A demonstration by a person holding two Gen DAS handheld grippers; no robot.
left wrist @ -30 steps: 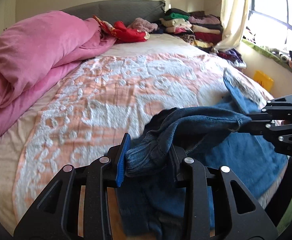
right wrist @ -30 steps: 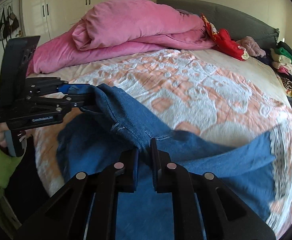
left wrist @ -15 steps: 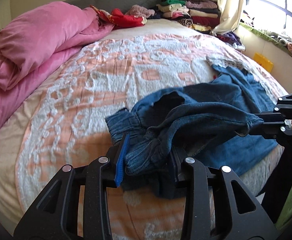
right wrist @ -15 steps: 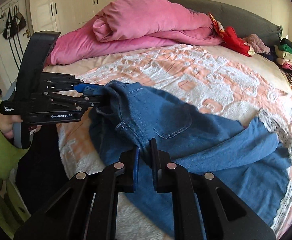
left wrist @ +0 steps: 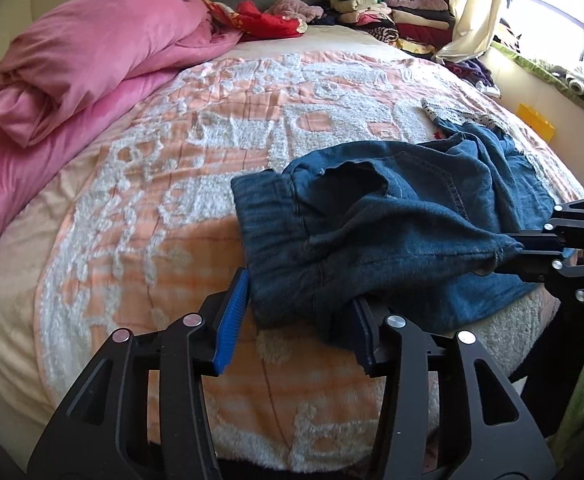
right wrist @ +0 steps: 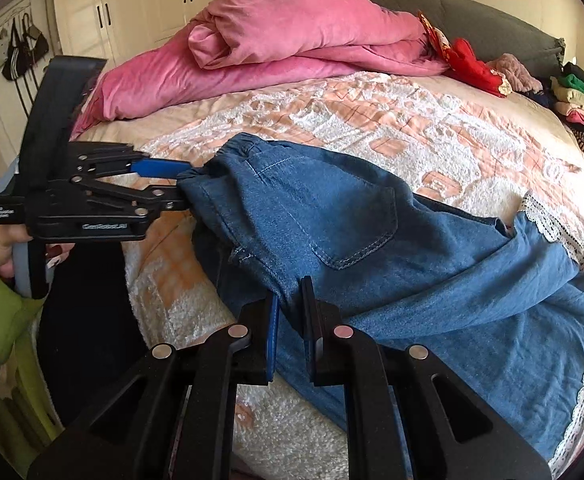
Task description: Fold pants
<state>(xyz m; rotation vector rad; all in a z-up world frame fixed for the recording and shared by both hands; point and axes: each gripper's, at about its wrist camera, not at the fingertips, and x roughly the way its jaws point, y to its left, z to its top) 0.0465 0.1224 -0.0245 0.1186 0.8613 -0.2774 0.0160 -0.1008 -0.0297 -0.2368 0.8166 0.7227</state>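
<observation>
Your left claw [left wrist: 299, 312] stands with its blue pads wide apart; the waistband corner of the pants [left wrist: 379, 224] lies between them, and you cannot tell whether either pad presses the denim. Your right claw [right wrist: 290, 320] is nearly closed, pinching the other end of the waistband so the fabric runs up from its tips.

The pants rest on the near edge of the bed [left wrist: 164, 184], on the peach and white bedspread [right wrist: 371, 120]. The back pocket faces up and the legs trail away to your right, lying partly over a lace-edged cloth [right wrist: 547, 224].

Farther back, a rolled pink duvet [right wrist: 292, 40] sits against the grey headboard [right wrist: 491, 20], with a red garment [right wrist: 471, 64] beside it. A stack of folded clothes [left wrist: 383, 12] stands at the far corner near the window.
</observation>
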